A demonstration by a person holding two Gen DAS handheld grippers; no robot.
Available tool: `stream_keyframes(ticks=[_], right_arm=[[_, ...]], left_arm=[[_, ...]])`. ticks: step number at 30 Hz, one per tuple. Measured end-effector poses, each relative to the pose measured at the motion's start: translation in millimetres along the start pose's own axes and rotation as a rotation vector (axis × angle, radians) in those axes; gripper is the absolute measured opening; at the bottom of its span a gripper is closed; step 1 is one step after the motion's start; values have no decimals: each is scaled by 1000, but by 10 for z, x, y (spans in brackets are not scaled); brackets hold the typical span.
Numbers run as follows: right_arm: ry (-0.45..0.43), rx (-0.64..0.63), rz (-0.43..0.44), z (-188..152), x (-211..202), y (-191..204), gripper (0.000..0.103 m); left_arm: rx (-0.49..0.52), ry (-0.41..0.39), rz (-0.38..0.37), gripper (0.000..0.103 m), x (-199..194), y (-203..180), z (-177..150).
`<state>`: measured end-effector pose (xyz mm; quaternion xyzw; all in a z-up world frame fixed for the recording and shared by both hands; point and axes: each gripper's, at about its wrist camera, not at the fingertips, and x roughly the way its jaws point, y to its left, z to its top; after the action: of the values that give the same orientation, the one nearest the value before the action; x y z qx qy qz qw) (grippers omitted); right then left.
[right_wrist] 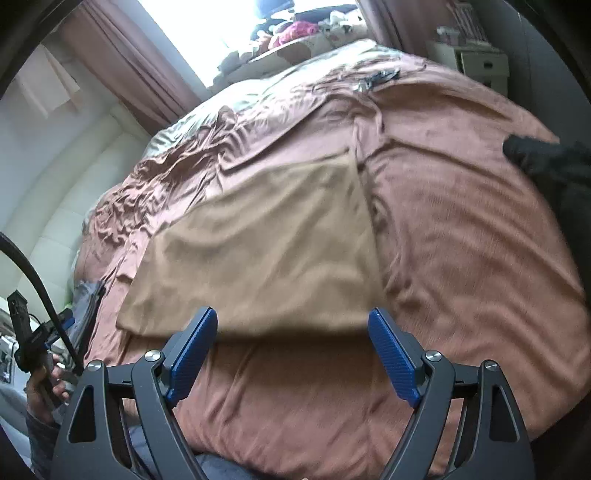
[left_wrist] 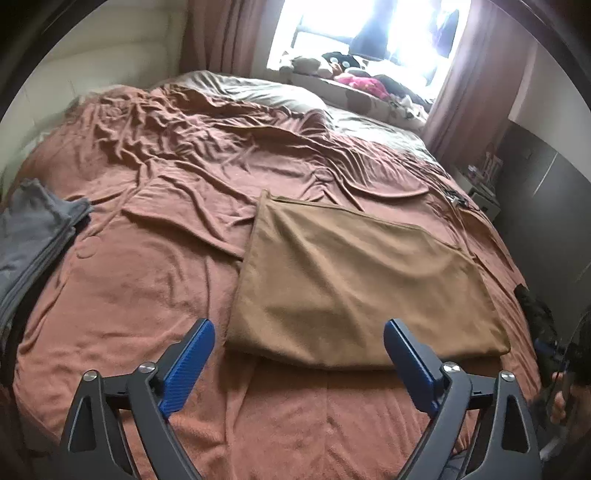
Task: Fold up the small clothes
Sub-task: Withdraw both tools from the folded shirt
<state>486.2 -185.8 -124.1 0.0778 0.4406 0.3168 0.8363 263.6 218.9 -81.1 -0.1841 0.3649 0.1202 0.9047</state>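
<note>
while the left wrist view looked across the bed [left_wrist: 147,258], the left tongs [left_wrist: 299,350] stood spread wide at the bottom of the frame, blue pads [left_wrist: 188,369] apart and holding nothing. the tan cloth [left_wrist: 354,284], already folded into a flat rectangle, lay on the rust-coloured bedspread at centre right, its near edge just beyond the fingertips. a stack of grey folded clothes [left_wrist: 33,236] sat at the left edge. a bright window [left_wrist: 369,33] with plush toys [left_wrist: 332,64] on its sill filled the top of the frame, and the other hand-held device showed at the lower right edge.

in the right wrist view, somewhat blurred, the right tongs [right_wrist: 291,339] were likewise spread and empty at the bottom. the tan cloth [right_wrist: 258,243] lay in the middle of the frame, its near edge between and just past the pads [right_wrist: 395,365]. a dark garment [right_wrist: 546,162] lay at the right edge, and a hand [right_wrist: 44,384] gripping the other device appeared at lower left.
</note>
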Motion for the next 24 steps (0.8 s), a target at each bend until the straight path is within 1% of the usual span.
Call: stream_keyframes(ticks=[4,6,8,9,11,12,14,16,19,21,24], right_arm=[[53,-1,-54,-69,85,12,83],[45,-14,-131,-83,72,34,83],[18,-23,-196,-88,33,54,83],[10,-22,-187,-94,21,56,83],[-16,-15,-127,-117,-13,38,83],[-24,-10,-115,-139,-15,30,83],[-23,1,-108,-183,-8,-17,83],[3,18,-113,-231,47,-70,83],[7,48,-126,-260,105,-107,83],[13,88,-112,-251,140,-149,83],[-3,134,-63,-189,166,-237,83]], left_arm=[[0,-10,22,95,-38,11,-117],[-14,11,39,95,-17,51,-167],[-59,48,33,95,25,137,-224],[-78,53,28,95,35,175,-248],[-109,60,19,95,73,246,-281],[-118,67,7,95,101,272,-298],[-139,86,-28,95,159,321,-336],[-153,100,-52,95,208,351,-359],[-183,104,-47,95,266,411,-371],[-223,105,-65,94,312,479,-362],[-289,106,-95,93,401,579,-339]])
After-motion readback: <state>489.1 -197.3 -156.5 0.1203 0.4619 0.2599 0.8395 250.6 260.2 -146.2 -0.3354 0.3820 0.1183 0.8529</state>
